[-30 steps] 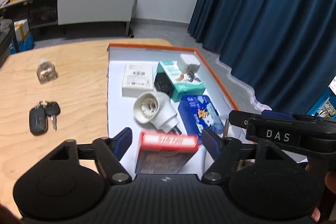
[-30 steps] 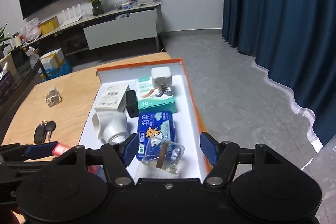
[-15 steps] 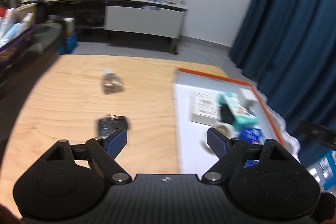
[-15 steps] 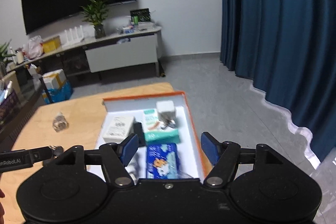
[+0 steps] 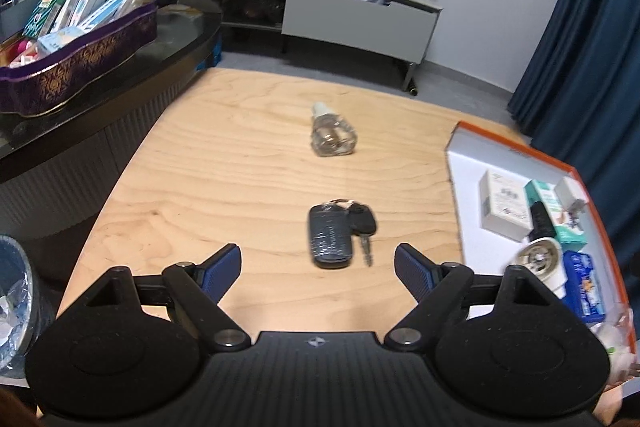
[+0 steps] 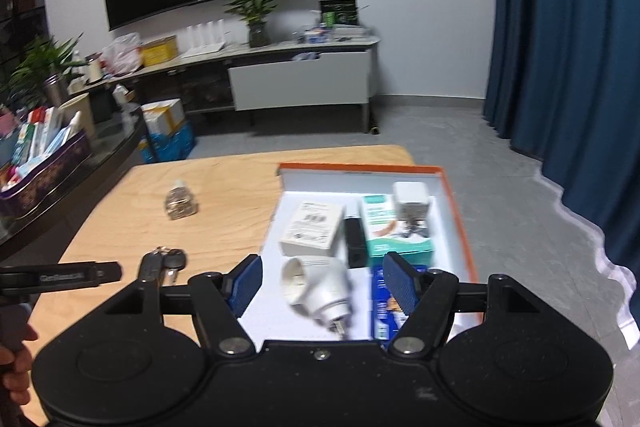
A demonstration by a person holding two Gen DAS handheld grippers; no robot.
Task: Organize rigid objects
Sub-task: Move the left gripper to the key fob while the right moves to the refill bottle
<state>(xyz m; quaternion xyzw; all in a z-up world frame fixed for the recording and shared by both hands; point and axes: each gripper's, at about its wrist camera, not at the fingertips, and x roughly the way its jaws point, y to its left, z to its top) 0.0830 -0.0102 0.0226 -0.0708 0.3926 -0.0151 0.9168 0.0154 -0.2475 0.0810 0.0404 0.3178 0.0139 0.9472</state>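
Nearby, rounded glass bottle (image 5: 333, 137) on grainy wood.

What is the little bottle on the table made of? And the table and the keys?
The little bottle looks like clear glass or hard plastic: you can see through it and it glints. The table looks like pale wood with a smooth finish; grain lines run across it. The keys seem to be dark plastic with a metal blade and ring, though they're a bit blurry.
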